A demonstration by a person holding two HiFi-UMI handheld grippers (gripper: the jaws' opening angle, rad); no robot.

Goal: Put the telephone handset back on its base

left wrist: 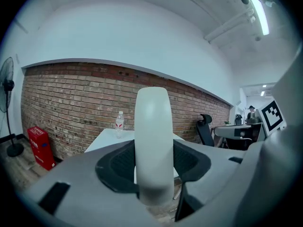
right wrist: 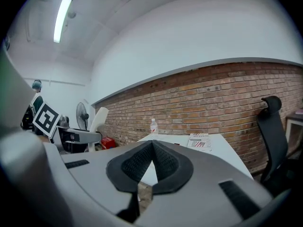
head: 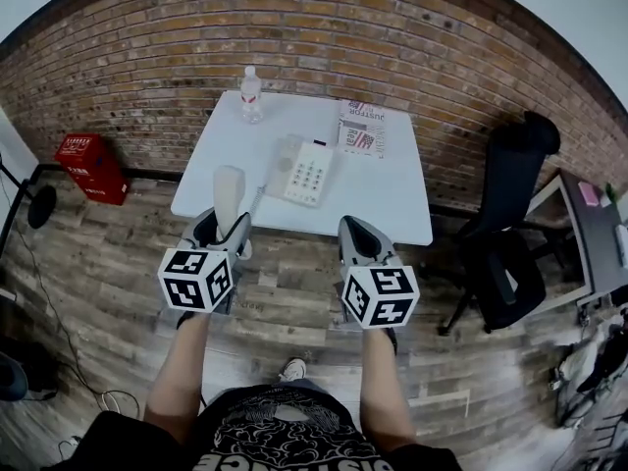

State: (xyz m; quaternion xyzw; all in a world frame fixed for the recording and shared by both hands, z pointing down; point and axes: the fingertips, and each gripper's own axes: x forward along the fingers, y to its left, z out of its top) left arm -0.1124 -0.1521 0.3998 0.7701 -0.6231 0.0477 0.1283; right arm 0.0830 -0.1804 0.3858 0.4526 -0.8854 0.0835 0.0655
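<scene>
Handset [head: 229, 196] stood upright, pinched in left tool [head: 226, 229], short of the bench's [head: 392, 204] near edge; base [head: 306, 173] sat on the bench beyond. Right tool [head: 355, 234] pressed together, empty. Best approach: carry forward, tip flat, align over base, lower slowly.

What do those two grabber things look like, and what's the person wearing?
The left gripper and right gripper are grey, with black ribbed pads inside the jaws. Each carries a white cube with black square markers. The person wears a black shirt with white print.
</scene>
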